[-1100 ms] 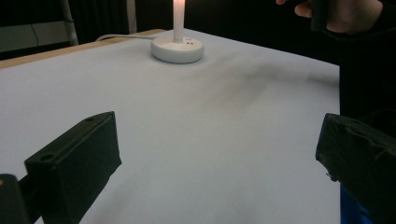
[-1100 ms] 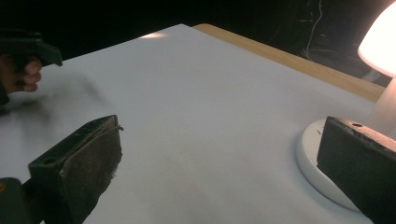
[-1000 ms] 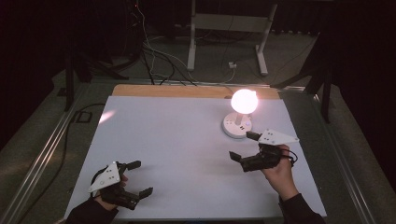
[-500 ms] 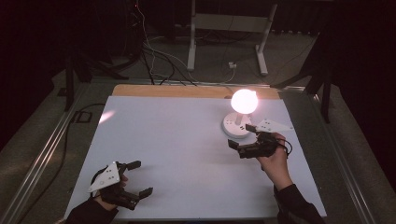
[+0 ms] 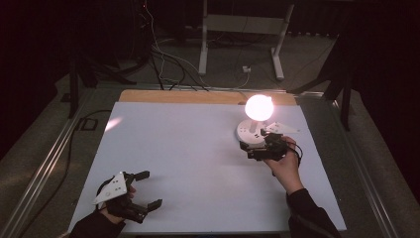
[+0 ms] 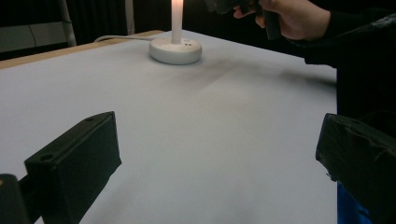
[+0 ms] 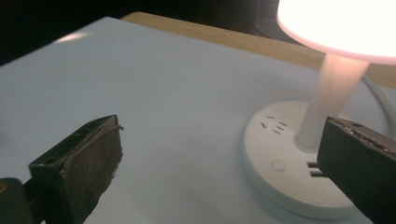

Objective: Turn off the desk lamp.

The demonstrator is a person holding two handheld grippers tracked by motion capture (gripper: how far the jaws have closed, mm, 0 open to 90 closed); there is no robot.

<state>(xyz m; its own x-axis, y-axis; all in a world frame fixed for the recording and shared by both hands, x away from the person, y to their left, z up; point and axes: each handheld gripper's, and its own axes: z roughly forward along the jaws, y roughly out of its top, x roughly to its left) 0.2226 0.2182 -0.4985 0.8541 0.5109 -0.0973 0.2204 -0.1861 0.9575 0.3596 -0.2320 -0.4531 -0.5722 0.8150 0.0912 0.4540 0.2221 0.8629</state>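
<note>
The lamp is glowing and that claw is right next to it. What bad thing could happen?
Two things, maybe. The right gripper, jaws open, sits right at the lamp's round base, so a clumsy push could slide or tip the lit lamp; it stands on a thin stem with a wide shade above. Also, the base has a small button and sockets on top; a jaw landing off the button might poke the wrong spot. The left gripper rests far away, so it cannot help steady anything.

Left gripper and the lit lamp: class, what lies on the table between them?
Nothing. In the high view, bare white tabletop runs from the left gripper to the lamp; the left gripper view shows the same bare stretch.
</note>
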